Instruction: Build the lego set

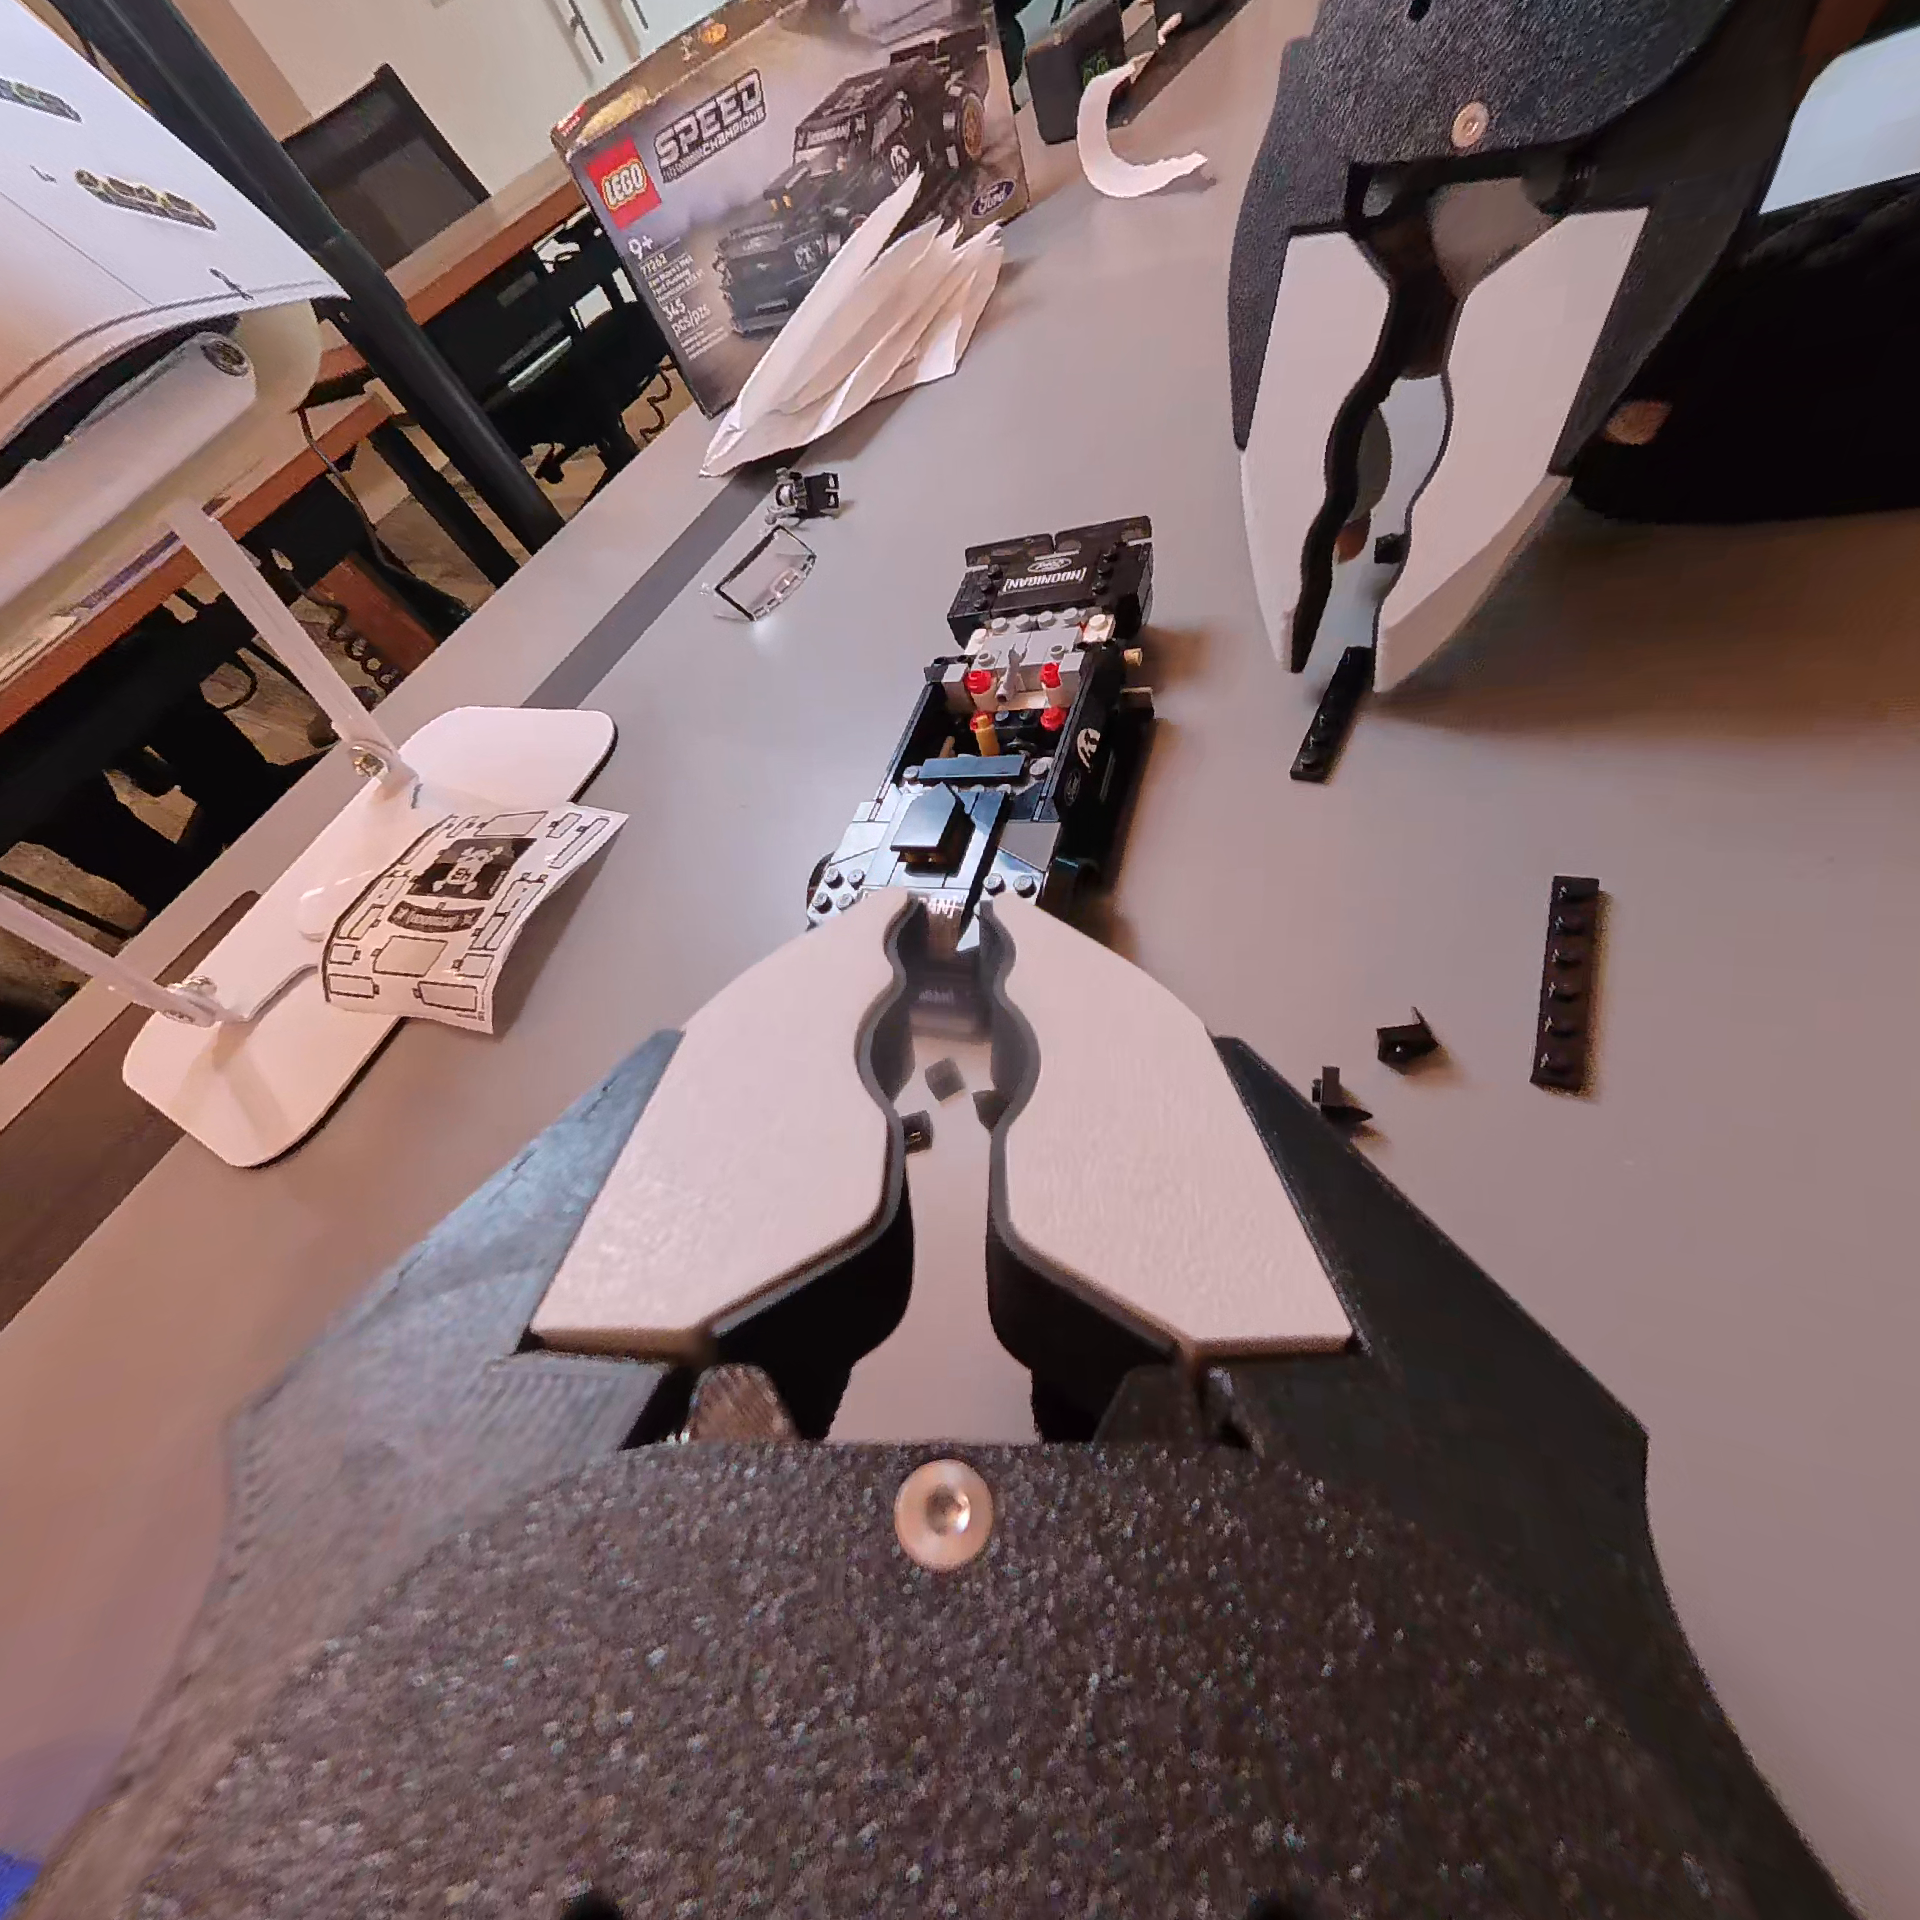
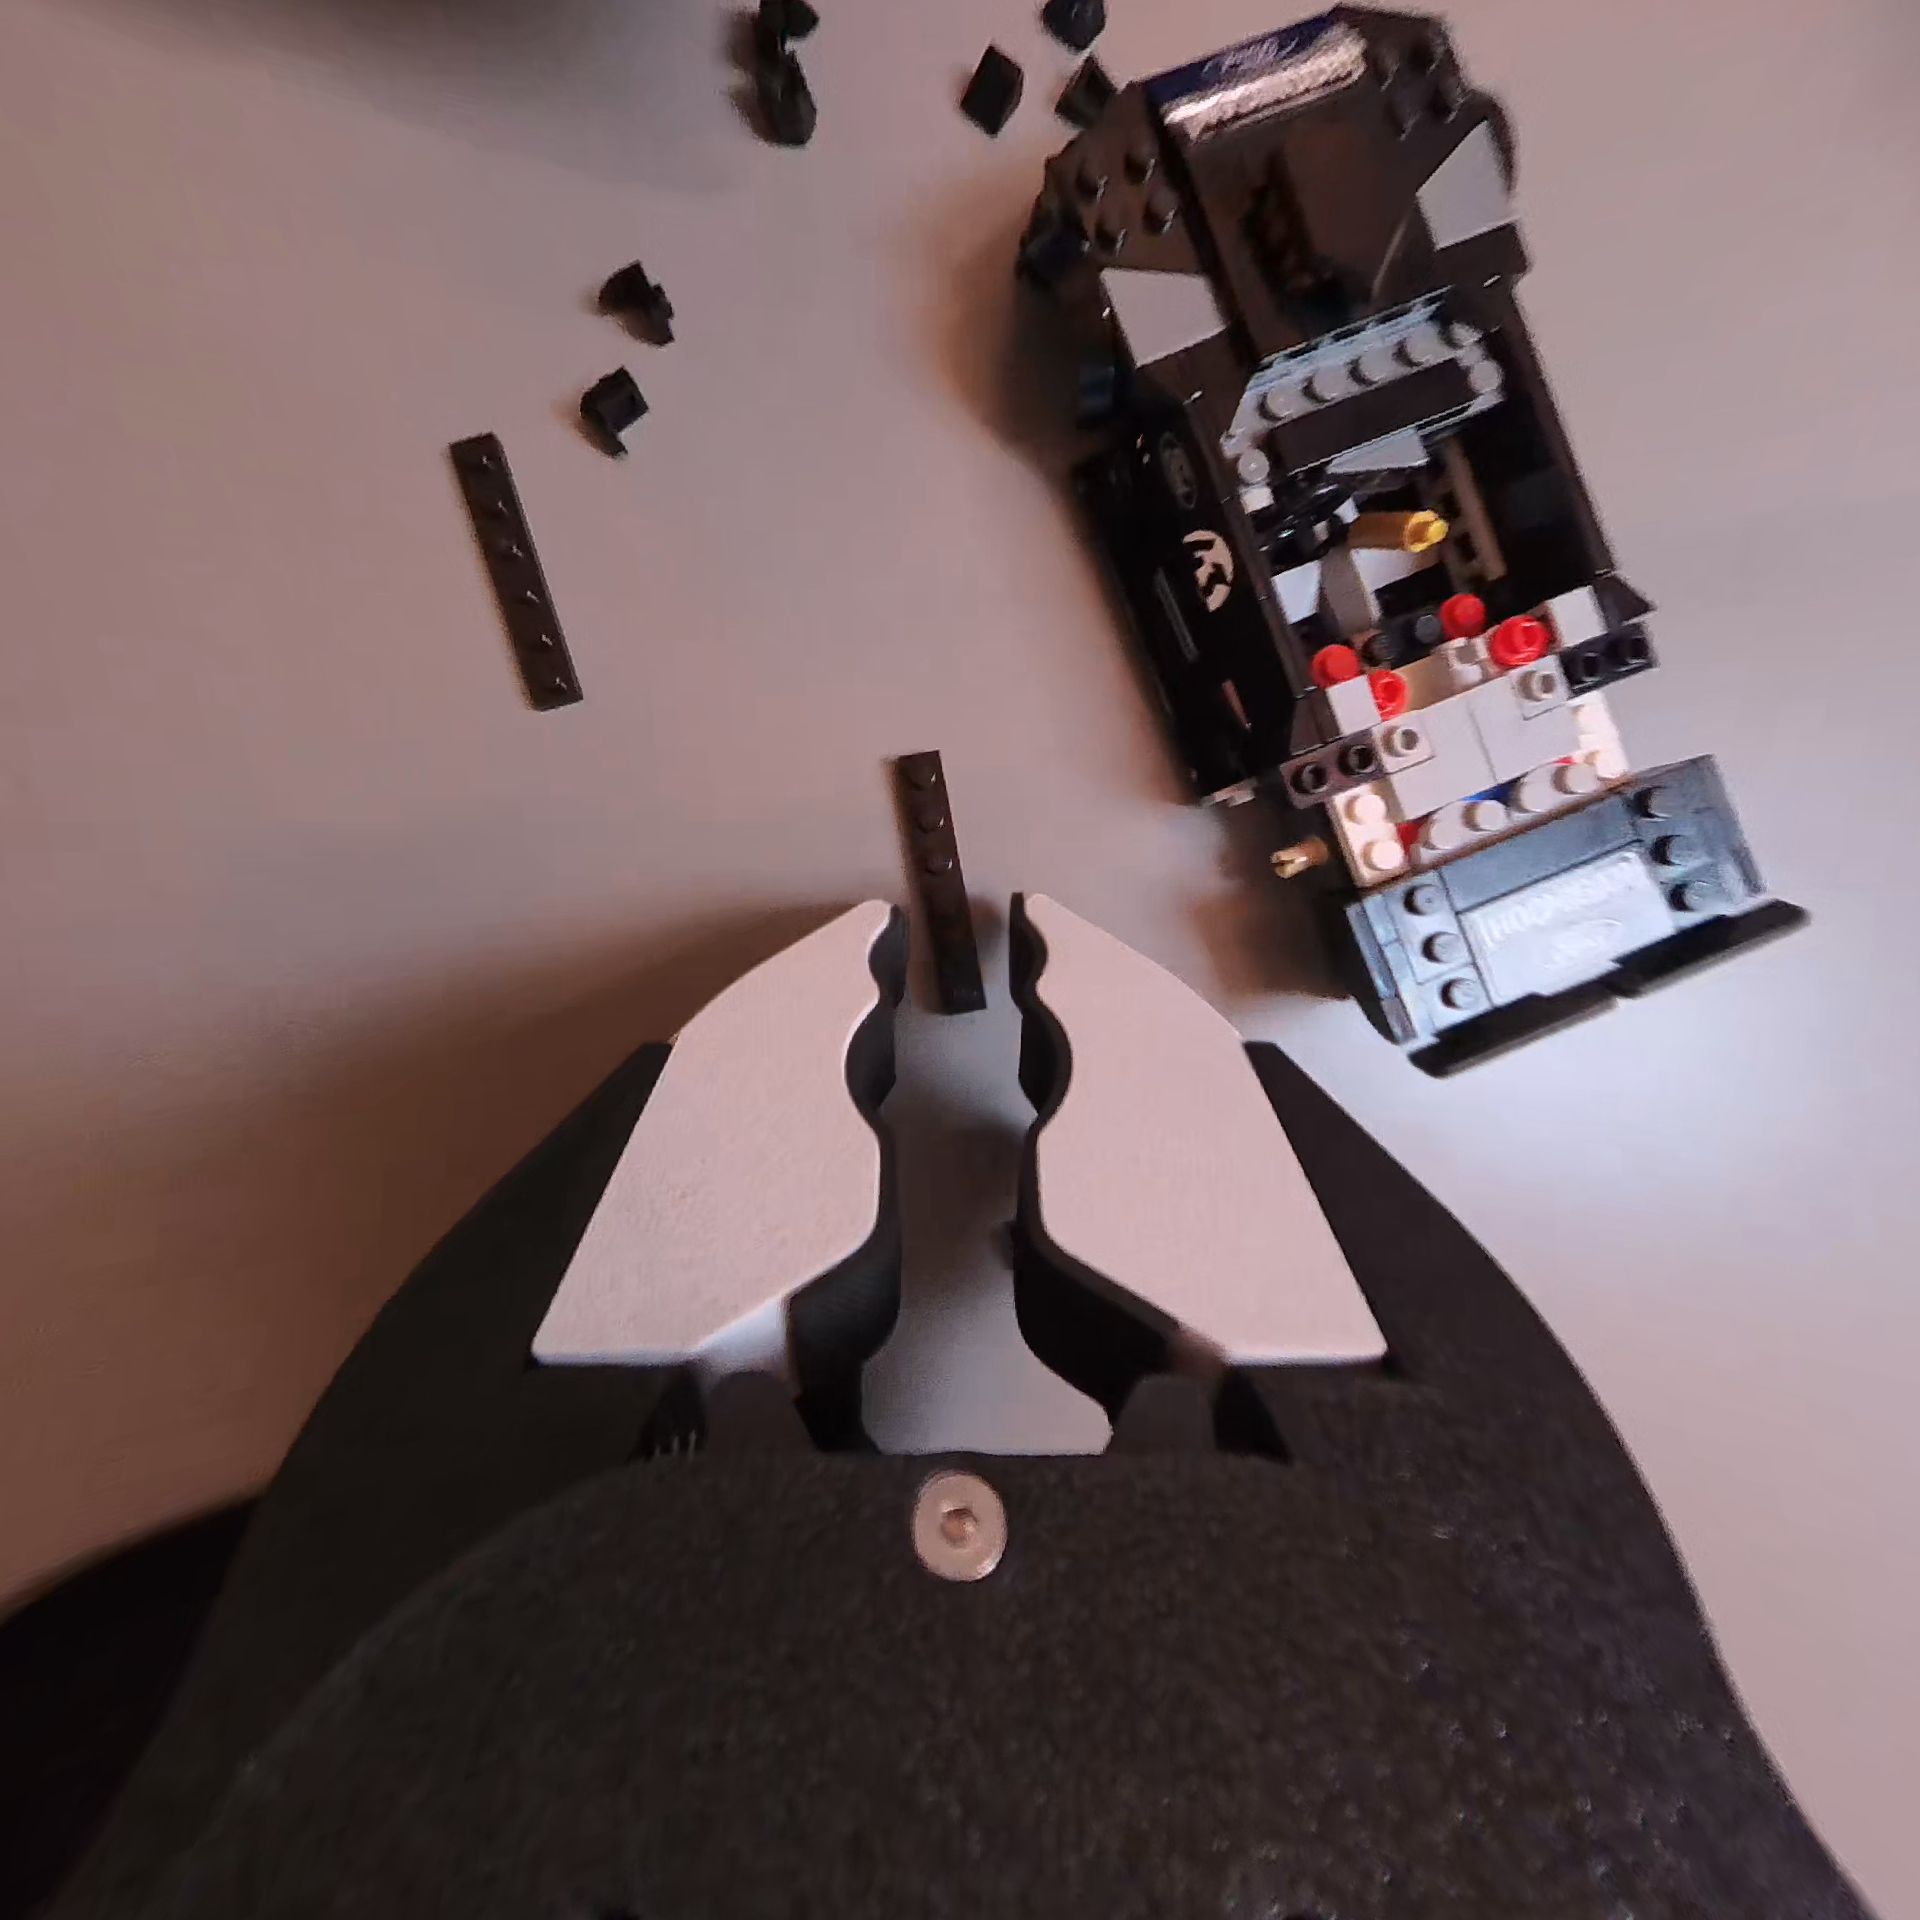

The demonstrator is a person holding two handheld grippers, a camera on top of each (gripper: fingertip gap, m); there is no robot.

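Right gripper (image 2: 954, 914), jaws parted, straddles a black plate (image 2: 940, 883); left gripper (image 1: 940, 914) pinches the half-built car (image 1: 1023, 727).

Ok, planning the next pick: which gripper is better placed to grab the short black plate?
Right. The right gripper is open with the short plate lying between its fingertips; the left gripper sits at the car.

Printed box (image 1: 790, 197), car (image 1: 997, 727), sticker sheet (image 1: 457, 914) bear lettering.
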